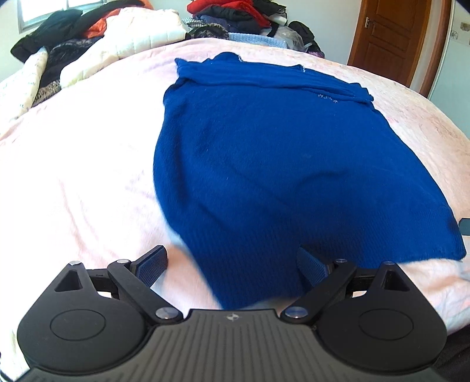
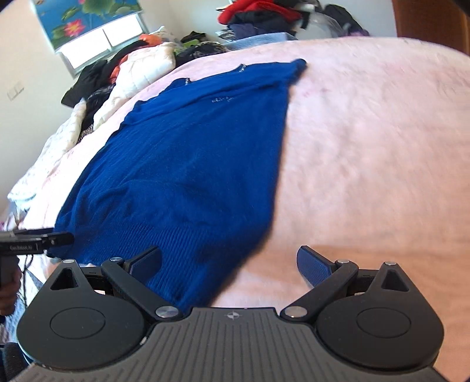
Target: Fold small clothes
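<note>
from the left wrist view, my left hand-held gripper [image 1: 232, 263] has its fingers spread wide with nothing between them, poised over the near hem of the blue knit top [image 1: 264, 164]. the top lies flat on the pink bed [image 1: 88, 176], its folded-over sleeves and neckline at the far end, hem toward me. the knit looks soft, light and limp, with a fine rib; i judge it will drape and sag the moment i lift it, and it may stretch if i pull on one point alone. the near left corner of the hem sits right between my pads, so that is where i would take hold.

from the right wrist view, my right hand-held gripper [image 2: 230, 261] is likewise open and empty, over the near right corner of the same top [image 2: 191, 164]. the ribbed hem band there looks thicker, a firmer place to pinch. the plush bed cover may cling a little to the knit. a heap of other clothes [image 2: 258, 14] sits well beyond, at the far edge of the bed.
</note>
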A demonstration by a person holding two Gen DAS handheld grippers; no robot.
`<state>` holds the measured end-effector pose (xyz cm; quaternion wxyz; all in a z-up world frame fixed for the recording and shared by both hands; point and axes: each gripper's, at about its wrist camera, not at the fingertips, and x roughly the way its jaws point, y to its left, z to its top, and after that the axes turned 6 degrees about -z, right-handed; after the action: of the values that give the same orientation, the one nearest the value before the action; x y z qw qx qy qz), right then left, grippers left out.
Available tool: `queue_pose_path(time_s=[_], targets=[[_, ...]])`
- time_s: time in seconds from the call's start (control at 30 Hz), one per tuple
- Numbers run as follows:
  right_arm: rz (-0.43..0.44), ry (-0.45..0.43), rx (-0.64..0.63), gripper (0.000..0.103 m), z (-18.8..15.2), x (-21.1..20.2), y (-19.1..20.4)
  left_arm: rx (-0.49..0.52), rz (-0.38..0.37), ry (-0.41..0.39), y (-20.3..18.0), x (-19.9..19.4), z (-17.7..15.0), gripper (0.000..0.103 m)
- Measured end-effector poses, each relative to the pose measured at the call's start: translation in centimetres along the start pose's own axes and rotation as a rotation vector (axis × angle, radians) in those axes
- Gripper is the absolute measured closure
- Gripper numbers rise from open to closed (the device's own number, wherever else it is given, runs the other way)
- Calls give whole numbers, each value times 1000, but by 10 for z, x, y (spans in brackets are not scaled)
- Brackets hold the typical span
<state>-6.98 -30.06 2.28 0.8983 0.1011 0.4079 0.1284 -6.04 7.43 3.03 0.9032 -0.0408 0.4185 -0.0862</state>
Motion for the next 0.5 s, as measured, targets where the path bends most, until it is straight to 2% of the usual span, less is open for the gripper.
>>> queue_pose_path(time_s=[0.13,0.33,0.43,0.5], targets=[[62,16,63,1,-10,-7,-8,-12,-13,-16,5,-6,-11,7],[153,62,156,1,-4,-2,-12,-53,-40,-6,4,-5,-6,5],[246,98,222,1,-3,4,-13,-117,-154,6,9,-8,-3,5],[279,109,240,1,-3,8,-11,-235,-306,17,23,-10,-1,5]])
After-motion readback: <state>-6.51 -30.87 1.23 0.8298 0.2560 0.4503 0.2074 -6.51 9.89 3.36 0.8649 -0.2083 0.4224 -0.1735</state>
